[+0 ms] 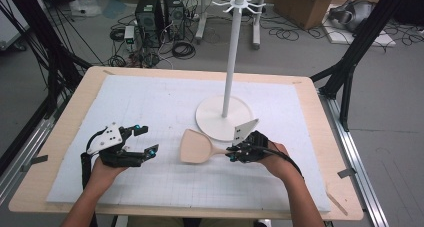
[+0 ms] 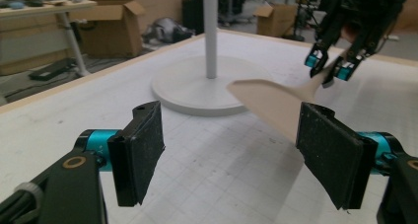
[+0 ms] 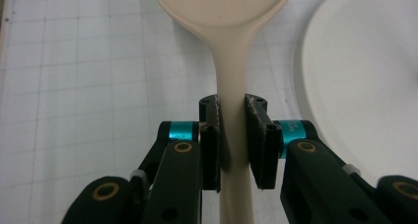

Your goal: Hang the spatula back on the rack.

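Beside the stand base [image 1: 223, 118], right tongs [image 1: 233, 154] clamp the spatula [image 1: 196, 147], seemingly lifted; left tongs [image 1: 145, 140] gape empty.

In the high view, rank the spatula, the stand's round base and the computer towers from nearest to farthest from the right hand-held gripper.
1. Spatula: clamped in the right hand-held gripper, blade toward the left.
2. Round base: just beyond it on the mat.
3. Computer towers: on the floor past the table's far edge.
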Motion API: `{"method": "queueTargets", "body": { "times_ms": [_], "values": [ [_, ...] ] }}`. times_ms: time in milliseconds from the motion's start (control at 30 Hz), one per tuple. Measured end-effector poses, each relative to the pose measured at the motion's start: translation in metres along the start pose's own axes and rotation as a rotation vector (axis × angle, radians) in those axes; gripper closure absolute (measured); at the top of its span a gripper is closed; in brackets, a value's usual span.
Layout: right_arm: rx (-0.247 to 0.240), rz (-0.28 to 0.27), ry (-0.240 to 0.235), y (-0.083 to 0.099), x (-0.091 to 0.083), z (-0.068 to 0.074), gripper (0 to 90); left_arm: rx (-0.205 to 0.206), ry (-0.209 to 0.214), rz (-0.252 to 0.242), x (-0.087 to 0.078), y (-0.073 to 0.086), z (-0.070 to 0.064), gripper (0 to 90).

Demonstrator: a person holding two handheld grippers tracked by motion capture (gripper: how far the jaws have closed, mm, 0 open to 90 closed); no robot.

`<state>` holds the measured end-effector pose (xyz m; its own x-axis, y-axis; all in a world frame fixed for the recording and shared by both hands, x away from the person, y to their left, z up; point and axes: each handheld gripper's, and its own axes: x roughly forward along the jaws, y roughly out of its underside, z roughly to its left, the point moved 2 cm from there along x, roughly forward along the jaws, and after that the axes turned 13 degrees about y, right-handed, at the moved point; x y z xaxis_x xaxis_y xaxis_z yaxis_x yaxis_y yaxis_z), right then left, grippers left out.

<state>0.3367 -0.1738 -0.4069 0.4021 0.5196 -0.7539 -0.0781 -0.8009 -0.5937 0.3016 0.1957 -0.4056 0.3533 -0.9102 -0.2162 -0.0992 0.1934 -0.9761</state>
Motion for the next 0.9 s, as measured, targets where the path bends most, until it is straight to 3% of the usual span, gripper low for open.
{"method": "queueTargets", "body": {
  "times_ms": [100, 200, 267, 400, 733, 900],
  "values": [
    [-0.026, -0.002, -0.027, -0.01, 0.003, 0.002, 77.9, 0.041, 0.058, 0.062, 0.011, -0.014, -0.002, 27.5],
    [-0.049, 0.004, -0.045, -0.016, 0.006, 0.005, 77.9, 0.051, 0.083, 0.087, 0.015, -0.019, -0.003, 27.6],
    [-0.07, 0.003, -0.066, -0.023, 0.01, 0.008, 77.9, 0.063, 0.123, 0.122, 0.023, -0.026, -0.005, 27.9],
    [-0.101, 0.008, -0.095, -0.033, 0.017, 0.011, 77.9, 0.06, 0.148, 0.136, 0.029, -0.028, -0.005, 30.7],
    [-0.156, 0.021, -0.133, -0.056, 0.029, 0.019, 77.9, 0.093, 0.219, 0.267, 0.048, -0.031, -0.012, 32.6],
    [-0.173, 0.018, -0.128, -0.066, 0.03, 0.02, 77.9, 0.11, 0.278, 0.356, 0.06, -0.037, -0.017, 39.4]
  ]
}}
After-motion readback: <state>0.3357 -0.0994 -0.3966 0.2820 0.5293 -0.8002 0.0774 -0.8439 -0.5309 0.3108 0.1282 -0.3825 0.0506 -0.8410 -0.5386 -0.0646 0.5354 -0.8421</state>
